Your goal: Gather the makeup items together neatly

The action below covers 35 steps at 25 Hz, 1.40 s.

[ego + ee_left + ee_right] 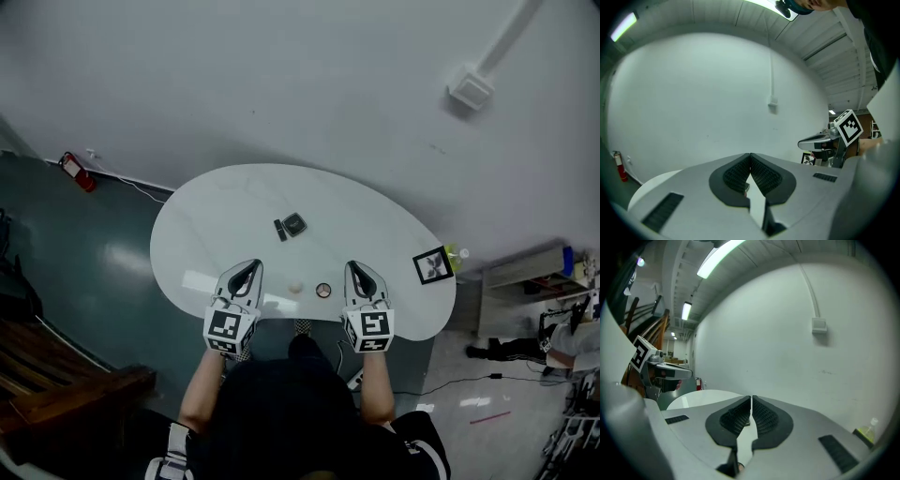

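Note:
On the white oval table [216,202] lie a dark square compact [294,223] with a small dark stick [279,230] beside it, near the middle. Closer to the front edge sit a pale round puff [296,287] and a small round brownish case [323,291]. My left gripper [248,268] hovers at the front edge, left of the puff, shut with nothing in it. My right gripper [357,270] hovers right of the round case, also shut and empty. In each gripper view the ribbed pads [761,176] [764,417] meet at the tips, with the table showing through the gap below.
A black-and-white marker card [433,265] lies at the table's right end, with a small bottle [457,253] just beyond. A red fire extinguisher [77,172] stands on the floor by the wall. Wooden furniture [56,375] is at lower left, shelving [534,267] at right.

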Available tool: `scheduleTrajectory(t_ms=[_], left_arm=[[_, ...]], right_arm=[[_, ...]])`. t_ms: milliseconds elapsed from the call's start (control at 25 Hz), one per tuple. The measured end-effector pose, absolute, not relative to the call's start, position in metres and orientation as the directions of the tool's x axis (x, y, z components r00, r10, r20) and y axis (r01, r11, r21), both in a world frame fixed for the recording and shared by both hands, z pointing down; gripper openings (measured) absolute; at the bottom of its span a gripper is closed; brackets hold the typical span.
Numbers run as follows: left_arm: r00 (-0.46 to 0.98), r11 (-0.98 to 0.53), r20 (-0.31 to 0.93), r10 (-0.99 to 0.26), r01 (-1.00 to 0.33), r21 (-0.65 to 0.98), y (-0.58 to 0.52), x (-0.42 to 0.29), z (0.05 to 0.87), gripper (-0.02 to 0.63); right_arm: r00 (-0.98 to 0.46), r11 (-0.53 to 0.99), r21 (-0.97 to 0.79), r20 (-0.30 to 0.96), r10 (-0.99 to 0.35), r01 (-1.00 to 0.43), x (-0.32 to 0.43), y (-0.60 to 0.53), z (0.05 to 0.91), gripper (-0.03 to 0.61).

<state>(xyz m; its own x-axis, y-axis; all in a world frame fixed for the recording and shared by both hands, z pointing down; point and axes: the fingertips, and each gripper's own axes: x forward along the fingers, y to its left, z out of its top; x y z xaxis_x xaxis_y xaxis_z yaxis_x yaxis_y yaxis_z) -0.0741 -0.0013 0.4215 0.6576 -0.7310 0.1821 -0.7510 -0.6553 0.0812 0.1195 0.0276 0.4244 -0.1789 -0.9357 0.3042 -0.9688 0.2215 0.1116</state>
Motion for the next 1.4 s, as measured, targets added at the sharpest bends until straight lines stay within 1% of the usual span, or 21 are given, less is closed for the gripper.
scheduleTrajectory(t_ms=[360, 560, 880, 1160, 1400], left_arm=[[0.455, -0.448, 0.249, -0.855, -0.89, 0.087, -0.038, -0.064, 0.45, 0.017], [0.36, -0.349, 0.278, -0.891, -0.933, 0.092, -0.042, -0.062, 0.46, 0.017], [0.324, -0.305, 0.356, -0.876, -0.946, 0.112, -0.061, -0.071, 0.493, 0.017], [0.355, -0.326, 0.395, -0.847, -0.935, 0.141, -0.093, -0.067, 0.531, 0.017], [0.356, -0.308, 0.447, -0.821, -0.934, 0.179, -0.109, -0.075, 0.563, 0.017]], right_arm=[[-0.401, 0.449, 0.064, 0.351, -0.846, -0.891, 0.138, -0.054, 0.455, 0.038], [-0.491, 0.543, 0.038, 0.375, -0.786, -0.839, 0.132, -0.082, 0.472, 0.038], [-0.523, 0.582, -0.012, 0.452, -0.723, -0.813, 0.11, -0.118, 0.519, 0.038], [-0.523, 0.593, -0.037, 0.518, -0.677, -0.804, 0.096, -0.145, 0.566, 0.038], [-0.514, 0.611, -0.047, 0.593, -0.619, -0.79, 0.083, -0.161, 0.606, 0.038]])
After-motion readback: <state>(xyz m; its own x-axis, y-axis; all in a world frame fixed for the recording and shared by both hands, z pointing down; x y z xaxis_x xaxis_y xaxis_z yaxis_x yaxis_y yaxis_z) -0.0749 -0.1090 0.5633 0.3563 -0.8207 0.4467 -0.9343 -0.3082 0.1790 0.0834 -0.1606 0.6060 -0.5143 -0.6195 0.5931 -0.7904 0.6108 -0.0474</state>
